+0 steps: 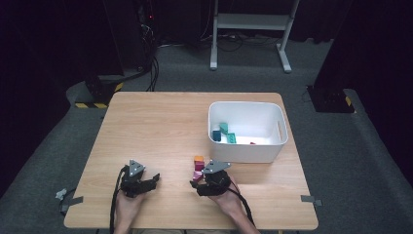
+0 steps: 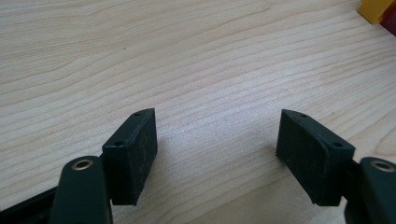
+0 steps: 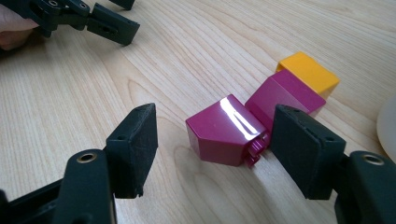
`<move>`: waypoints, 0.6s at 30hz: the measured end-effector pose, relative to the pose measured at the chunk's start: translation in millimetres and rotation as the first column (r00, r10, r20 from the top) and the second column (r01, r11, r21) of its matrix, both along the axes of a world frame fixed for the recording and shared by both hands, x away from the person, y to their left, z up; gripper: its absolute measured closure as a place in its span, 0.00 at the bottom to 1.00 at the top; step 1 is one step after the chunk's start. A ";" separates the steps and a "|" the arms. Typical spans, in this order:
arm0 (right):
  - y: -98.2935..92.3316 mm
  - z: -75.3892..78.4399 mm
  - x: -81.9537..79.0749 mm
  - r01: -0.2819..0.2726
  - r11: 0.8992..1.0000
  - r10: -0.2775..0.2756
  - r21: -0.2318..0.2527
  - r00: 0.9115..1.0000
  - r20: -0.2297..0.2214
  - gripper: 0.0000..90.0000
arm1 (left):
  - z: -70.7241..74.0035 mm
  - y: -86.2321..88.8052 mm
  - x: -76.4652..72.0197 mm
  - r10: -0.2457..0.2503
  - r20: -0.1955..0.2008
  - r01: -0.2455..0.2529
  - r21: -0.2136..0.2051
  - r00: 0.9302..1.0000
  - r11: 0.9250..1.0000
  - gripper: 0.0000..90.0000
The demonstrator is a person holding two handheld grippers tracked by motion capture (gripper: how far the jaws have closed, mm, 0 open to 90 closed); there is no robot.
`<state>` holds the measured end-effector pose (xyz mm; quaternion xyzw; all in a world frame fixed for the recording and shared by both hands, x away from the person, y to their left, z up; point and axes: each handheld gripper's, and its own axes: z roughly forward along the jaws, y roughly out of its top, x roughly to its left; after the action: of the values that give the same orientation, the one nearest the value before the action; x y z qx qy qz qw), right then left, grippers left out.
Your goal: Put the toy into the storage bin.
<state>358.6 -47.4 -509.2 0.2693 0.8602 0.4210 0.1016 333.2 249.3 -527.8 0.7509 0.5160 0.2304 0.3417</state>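
Two hand-held grippers sit low over the wooden counter (image 1: 160, 122) in the high view: the left hand-held gripper (image 1: 155, 178) over bare wood, the right hand-held gripper (image 1: 194, 181) just behind a short row of blocks, an orange block (image 1: 198, 159) farthest from it and a magenta block (image 1: 198, 166) nearer. Beyond that row stands a white bin (image 1: 246, 154) holding teal and blue pieces.

In the left gripper view, the left hand-held gripper (image 2: 216, 135) has its jaws spread wide with only wood grain between them.

In the right gripper view, the right hand-held gripper (image 3: 214, 135) is spread around a glossy magenta sloped block (image 3: 222, 128), its pads not pressing on it. A second magenta block (image 3: 285, 93) and the orange block (image 3: 310, 73) lie beyond, toward its right jaw.
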 end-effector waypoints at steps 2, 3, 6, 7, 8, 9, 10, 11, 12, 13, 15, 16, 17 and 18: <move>1.8 -0.6 0.9 0.001 1.000 -0.001 -0.003 1.000 0.000 0.37 | 0.1 0.2 0.0 -0.001 0.000 0.001 0.000 1.000 1.000 0.32; 2.3 -0.9 1.3 0.001 1.000 -0.001 -0.005 1.000 -0.001 0.37 | 0.1 0.2 0.0 -0.001 0.000 0.001 -0.001 1.000 1.000 0.32; 4.3 -2.9 2.7 0.001 1.000 -0.001 -0.011 1.000 -0.004 0.38 | 0.1 0.2 0.0 -0.001 0.000 0.001 -0.001 1.000 1.000 0.32; 5.1 -3.6 3.0 0.000 1.000 0.000 -0.015 1.000 -0.002 0.39 | 0.0 0.2 0.0 -0.001 0.000 0.001 -0.001 1.000 1.000 0.32; 5.5 -4.4 3.5 -0.003 1.000 0.003 -0.018 1.000 0.002 0.40 | 0.1 0.3 0.0 -0.001 0.000 0.001 -0.001 1.000 1.000 0.32; 6.0 -5.1 3.5 0.000 1.000 0.000 -0.021 1.000 -0.001 0.41 | 0.1 0.3 0.0 -0.001 0.000 0.001 -0.001 1.000 1.000 0.32; 6.5 -5.8 3.8 0.001 1.000 -0.001 -0.028 1.000 0.001 0.42 | 0.1 0.3 0.0 -0.001 0.000 0.001 -0.001 1.000 1.000 0.32; 6.9 -6.7 3.9 0.001 1.000 -0.001 -0.028 1.000 0.004 0.43 | 0.1 0.4 0.0 -0.001 0.000 0.001 -0.001 1.000 1.000 0.32; 7.1 -7.5 3.6 0.003 1.000 -0.002 -0.031 1.000 0.007 0.45 | 0.1 0.4 0.0 -0.001 0.000 0.001 -0.002 1.000 1.000 0.32; 7.0 -8.1 3.7 0.000 0.999 0.000 -0.033 1.000 0.012 0.47 | 0.1 0.5 0.0 -0.002 -0.001 0.002 -0.003 1.000 1.000 0.32; 7.1 -9.5 2.9 0.007 0.999 -0.006 -0.037 1.000 0.014 0.50 | 0.1 0.4 0.0 -0.001 0.000 0.001 -0.002 1.000 1.000 0.32; 7.3 -10.3 2.6 0.008 0.999 -0.007 -0.039 1.000 0.016 0.52 | 0.1 0.4 -0.1 -0.002 0.000 0.002 -0.002 1.000 1.000 0.32; 7.2 -11.1 2.2 0.005 0.999 -0.004 -0.042 1.000 0.018 0.54 | 0.1 0.5 -0.1 -0.002 0.000 0.002 -0.002 1.000 1.000 0.32; 7.1 -11.6 1.7 0.005 0.999 -0.004 -0.041 1.000 0.021 0.54 | 0.0 0.5 -0.2 -0.001 0.000 0.001 -0.003 1.000 1.000 0.32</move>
<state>360.3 -40.3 -520.8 0.2646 0.8670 0.4058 0.1169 333.0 249.8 -527.8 0.7508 0.5159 0.2294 0.3429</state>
